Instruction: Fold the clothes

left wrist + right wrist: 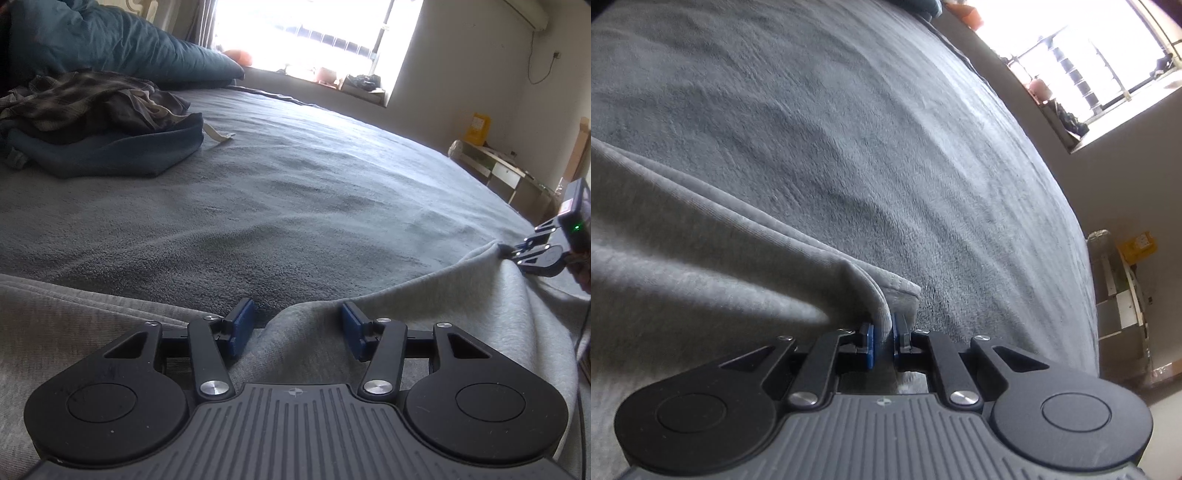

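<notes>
Grey garment (pixel 713 229) corner pinched in right gripper (pixel 882 341), seemingly folded.

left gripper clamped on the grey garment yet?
No: in the left wrist view the left gripper stands open, its blue pads apart with a fold of the light grey garment loose between them.

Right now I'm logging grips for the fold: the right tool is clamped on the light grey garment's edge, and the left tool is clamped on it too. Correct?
Partly. The right tool is clamped on the light grey garment. The left tool is open, its pads apart with the cloth lying loose between them, as the left wrist view shows.
</notes>
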Available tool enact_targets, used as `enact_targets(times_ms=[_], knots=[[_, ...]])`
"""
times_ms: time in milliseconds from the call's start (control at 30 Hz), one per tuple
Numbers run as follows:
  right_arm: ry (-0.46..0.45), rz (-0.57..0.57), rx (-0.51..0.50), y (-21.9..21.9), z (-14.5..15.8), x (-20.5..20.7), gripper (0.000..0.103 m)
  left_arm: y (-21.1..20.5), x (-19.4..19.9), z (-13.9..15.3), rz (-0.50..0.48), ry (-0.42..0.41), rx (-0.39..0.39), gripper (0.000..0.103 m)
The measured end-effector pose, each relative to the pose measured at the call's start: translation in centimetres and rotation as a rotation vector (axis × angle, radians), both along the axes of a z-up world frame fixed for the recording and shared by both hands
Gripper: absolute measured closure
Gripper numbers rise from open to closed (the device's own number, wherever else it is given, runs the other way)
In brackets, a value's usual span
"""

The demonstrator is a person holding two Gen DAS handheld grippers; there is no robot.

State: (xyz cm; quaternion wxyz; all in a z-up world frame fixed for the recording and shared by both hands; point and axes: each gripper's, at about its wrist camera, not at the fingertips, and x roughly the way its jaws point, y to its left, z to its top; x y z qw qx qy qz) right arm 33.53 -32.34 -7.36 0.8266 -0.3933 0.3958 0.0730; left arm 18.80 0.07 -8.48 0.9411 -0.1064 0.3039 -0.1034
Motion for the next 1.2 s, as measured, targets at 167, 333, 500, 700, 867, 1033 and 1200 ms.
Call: enact_targets(times_ms=[167,333,500,700,867,1033,1200], knots=[[-0.032,-0.223,0.334,-5.9,3.3,2.3,0.071,-0.1,-0.2,-0.1,0.000,-0.003,0.002,0.050],[-0.164,-0.468,0.517,-11.7,6.6,1.8,0.070,0.0,-0.2,-0.1,0.000,-0.002,-0.002,0.050],[0.003,-0.262,0.725,-10.3,7.7,-1.5,0.070,0.0,-0.2,-0.1,0.001,-0.002,0.000,0.050],[0.214,-0.157,0.696,-5.6,3.1,0.4,0.073,0.2,-0.1,-0.2,0.002,-0.001,-0.013,0.050],[0.042,-0.401,0.727,-7.7,3.2,2.8,0.075,0.4,-0.1,-0.2,0.001,0.002,-0.031,0.050],[-0.101,-0.530,0.757,-9.2,7.5,-0.8,0.073,0.7,-0.1,-0.2,0.000,0.007,-0.048,0.050],[-0.167,-0.576,0.940,-10.5,13.4,-8.5,0.069,1.1,0.1,-0.3,-0.002,0.019,-0.082,0.049]])
